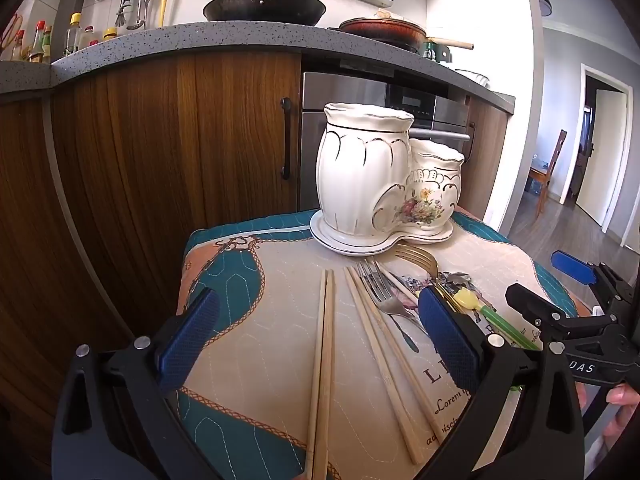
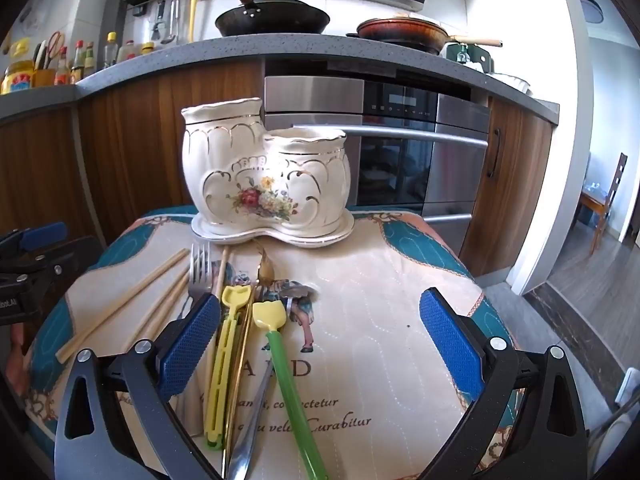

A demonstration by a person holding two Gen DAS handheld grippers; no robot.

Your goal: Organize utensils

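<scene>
A white ceramic twin-pot utensil holder with a flower motif stands on its saucer at the far end of a quilted mat. Before it lie two pairs of wooden chopsticks, a silver fork, a gold fork and two yellow-headed plastic utensils, one with a green handle. My left gripper hovers open over the chopsticks, holding nothing. My right gripper is open and empty, its left finger above the plastic utensils.
Behind the mat run wooden cabinet doors, a steel oven and a grey counter with a wok, a pan and bottles. A doorway with a chair opens at the right. A hand holds the right gripper.
</scene>
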